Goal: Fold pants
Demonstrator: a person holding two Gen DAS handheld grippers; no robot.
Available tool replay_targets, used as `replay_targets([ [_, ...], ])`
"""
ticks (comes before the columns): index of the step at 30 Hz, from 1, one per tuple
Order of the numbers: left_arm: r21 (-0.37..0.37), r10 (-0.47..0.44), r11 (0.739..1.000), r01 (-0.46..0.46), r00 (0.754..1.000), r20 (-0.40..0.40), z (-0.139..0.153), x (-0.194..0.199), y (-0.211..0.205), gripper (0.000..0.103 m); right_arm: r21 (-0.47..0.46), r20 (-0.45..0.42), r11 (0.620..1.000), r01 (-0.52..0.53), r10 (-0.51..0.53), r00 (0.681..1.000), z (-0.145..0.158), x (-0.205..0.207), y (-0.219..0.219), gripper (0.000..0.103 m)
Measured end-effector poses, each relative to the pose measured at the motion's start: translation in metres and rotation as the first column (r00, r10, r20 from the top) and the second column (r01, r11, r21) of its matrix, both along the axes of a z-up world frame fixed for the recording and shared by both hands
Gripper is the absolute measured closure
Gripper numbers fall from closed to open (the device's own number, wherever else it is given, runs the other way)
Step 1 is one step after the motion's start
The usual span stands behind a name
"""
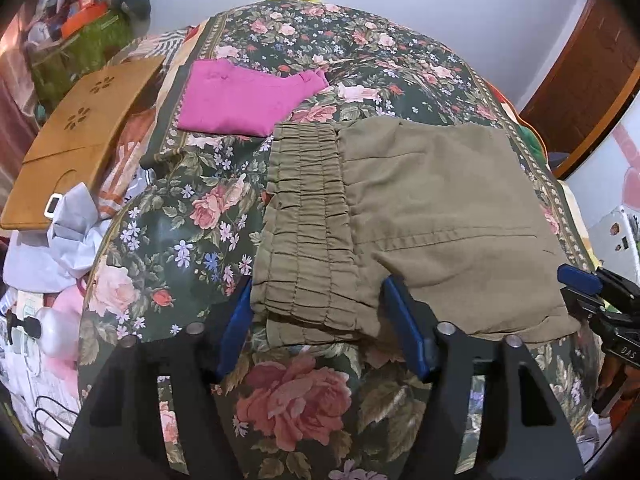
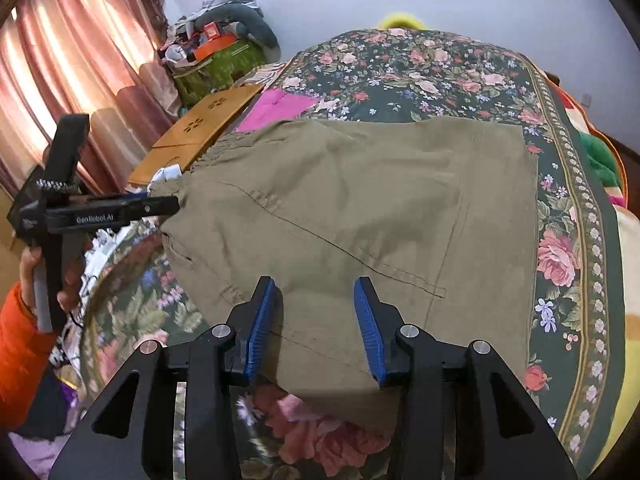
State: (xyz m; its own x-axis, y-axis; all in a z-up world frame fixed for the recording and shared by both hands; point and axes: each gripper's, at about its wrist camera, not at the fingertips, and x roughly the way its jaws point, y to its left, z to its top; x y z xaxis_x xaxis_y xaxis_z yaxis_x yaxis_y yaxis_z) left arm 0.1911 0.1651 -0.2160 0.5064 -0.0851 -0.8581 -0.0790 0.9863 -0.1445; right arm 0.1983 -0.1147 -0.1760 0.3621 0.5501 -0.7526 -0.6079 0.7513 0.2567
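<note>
Olive-green pants (image 1: 440, 220) (image 2: 360, 200) lie folded into a flat rectangle on a floral bedspread (image 1: 192, 208) (image 2: 560, 256). Their gathered elastic waistband (image 1: 308, 220) faces left. My left gripper (image 1: 320, 320) stands open at the near edge, its blue pads on either side of the waistband's near corner without pressing on it. My right gripper (image 2: 316, 320) is open too, its pads straddling the near edge of the cloth further right. In the right wrist view, a hand in an orange sleeve (image 2: 20, 352) holds the left gripper (image 2: 160, 208) at the waistband end. The right gripper (image 1: 592, 292) shows at the left wrist view's right edge.
A folded pink garment (image 1: 244, 100) (image 2: 276, 110) lies further back on the bed. A wooden lap tray (image 1: 80, 132) (image 2: 200, 132) rests at the bed's left edge, with loose clutter (image 1: 48, 320) below it. Curtains (image 2: 60, 80) hang at left; a wooden door (image 1: 580, 92) stands at right.
</note>
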Motion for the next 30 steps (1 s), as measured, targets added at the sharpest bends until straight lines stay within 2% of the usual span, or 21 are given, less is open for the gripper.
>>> replay_targets([
  [2, 0.021, -0.001, 1.000, 0.001, 1.000, 0.007, 0.001, -0.003, 0.000, 0.046, -0.025, 0.013, 1.000, -0.001, 0.002, 1.000, 0.002, -0.003, -0.002, 0.065],
  [6, 0.040, 0.000, 0.999, 0.000, 1.000, 0.009, -0.001, -0.008, 0.002, 0.046, -0.028, 0.002, 1.000, 0.013, -0.013, 1.000, 0.001, -0.005, -0.017, 0.065],
  [11, 0.048, 0.011, 0.999, -0.011, 1.000, 0.007, -0.005, -0.012, 0.001, 0.046, -0.032, -0.014, 0.996, 0.079, -0.080, 0.997, -0.002, -0.008, -0.047, 0.065],
  [17, 0.041, 0.016, 0.999, -0.016, 1.000, -0.002, -0.009, -0.013, 0.001, 0.045, 0.010, -0.083, 0.986, 0.164, -0.163, 0.983, -0.010, -0.013, -0.088, 0.059],
  [20, 0.056, 0.017, 0.998, -0.017, 1.000, -0.001, -0.010, -0.013, -0.001, 0.044, -0.058, -0.046, 0.979, 0.195, -0.198, 0.979, -0.012, -0.021, -0.098, 0.058],
  [23, 0.072, 0.010, 0.997, -0.010, 1.000, 0.002, -0.010, -0.014, -0.003, 0.044, -0.020, -0.108, 0.974, 0.224, -0.225, 0.968, -0.020, -0.021, -0.115, 0.059],
  [28, 0.077, 0.002, 0.997, -0.001, 1.000, -0.017, -0.001, -0.016, -0.003, 0.043, -0.017, -0.119, 0.974, 0.225, -0.226, 0.967, -0.009, -0.018, -0.124, 0.059],
  [30, 0.065, 0.004, 0.998, -0.003, 1.000, -0.013, 0.006, -0.016, -0.001, 0.042, -0.014, -0.096, 0.975, 0.220, -0.221, 0.971, -0.001, -0.016, -0.123, 0.056],
])
